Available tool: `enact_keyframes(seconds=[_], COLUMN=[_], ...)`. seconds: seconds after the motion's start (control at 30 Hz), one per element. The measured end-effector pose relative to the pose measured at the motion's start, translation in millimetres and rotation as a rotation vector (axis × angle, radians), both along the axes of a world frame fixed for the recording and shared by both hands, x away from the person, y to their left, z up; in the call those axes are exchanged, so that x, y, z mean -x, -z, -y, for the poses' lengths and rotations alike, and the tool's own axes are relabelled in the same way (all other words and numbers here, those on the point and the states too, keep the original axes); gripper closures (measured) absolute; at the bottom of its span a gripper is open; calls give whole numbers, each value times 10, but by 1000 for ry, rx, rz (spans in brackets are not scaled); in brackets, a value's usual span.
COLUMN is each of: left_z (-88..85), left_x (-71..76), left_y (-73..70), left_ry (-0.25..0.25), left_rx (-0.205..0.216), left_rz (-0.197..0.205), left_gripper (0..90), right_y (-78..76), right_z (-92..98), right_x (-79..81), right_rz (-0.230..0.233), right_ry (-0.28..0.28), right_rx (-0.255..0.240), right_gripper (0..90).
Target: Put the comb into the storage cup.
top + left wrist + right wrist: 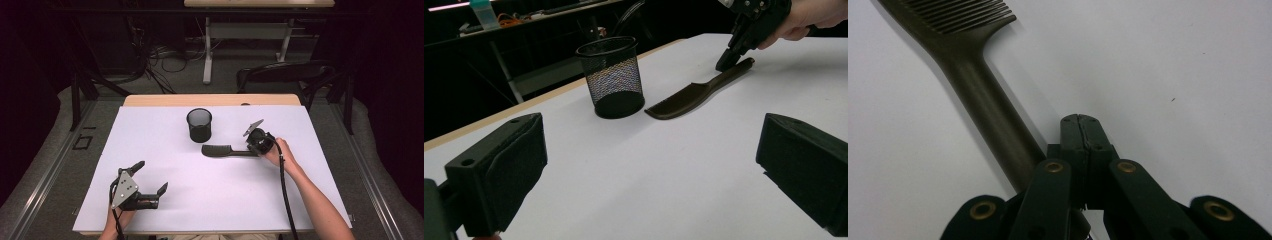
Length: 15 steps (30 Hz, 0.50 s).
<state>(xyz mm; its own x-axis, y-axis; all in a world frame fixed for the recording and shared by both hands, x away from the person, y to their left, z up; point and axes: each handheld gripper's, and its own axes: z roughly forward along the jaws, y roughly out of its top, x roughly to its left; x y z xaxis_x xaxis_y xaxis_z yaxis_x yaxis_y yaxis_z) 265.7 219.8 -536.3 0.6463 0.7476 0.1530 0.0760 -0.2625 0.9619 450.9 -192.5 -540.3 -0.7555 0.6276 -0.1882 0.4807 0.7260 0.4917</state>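
A dark comb [222, 150] lies flat on the white table top [210, 200], teeth end toward a black mesh cup [199, 125] that stands upright just behind it. My right gripper [253, 148] is at the comb's handle end, pointing down. In the right gripper view its jaws [1079, 127] are pressed together with nothing between them, and the comb's handle [988, 110] runs just to their left. My left gripper [150, 176] rests at the near left of the table, open and empty. From the left gripper view [651, 145] I see the cup [614, 75], the comb [694, 95] and the right gripper [725, 62].
The table's wooden far edge [210, 100] runs behind the cup. Beyond it stand a dark chair [285, 72] and a second table's legs [207, 55], with cables on the floor. Bare white surface lies between my two grippers.
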Motion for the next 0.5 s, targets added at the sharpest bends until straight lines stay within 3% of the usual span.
enact_keyframes(seconds=[0.1,0.37,0.5], left_z=[0,-1,-1], left_x=[0,5,8], left_y=[1,-3,-5], left_ry=[1,2,3], left_rx=[-2,-3,-3], left_rz=[-1,3,3], left_gripper=[1,1,1], right_y=[17,1,-11], right_z=[4,27,37], right_x=[3,17,15], right_rz=[11,-13,-3], right_ry=[2,8,14], right_rx=[-24,-18,-16], right_gripper=[900,900,877])
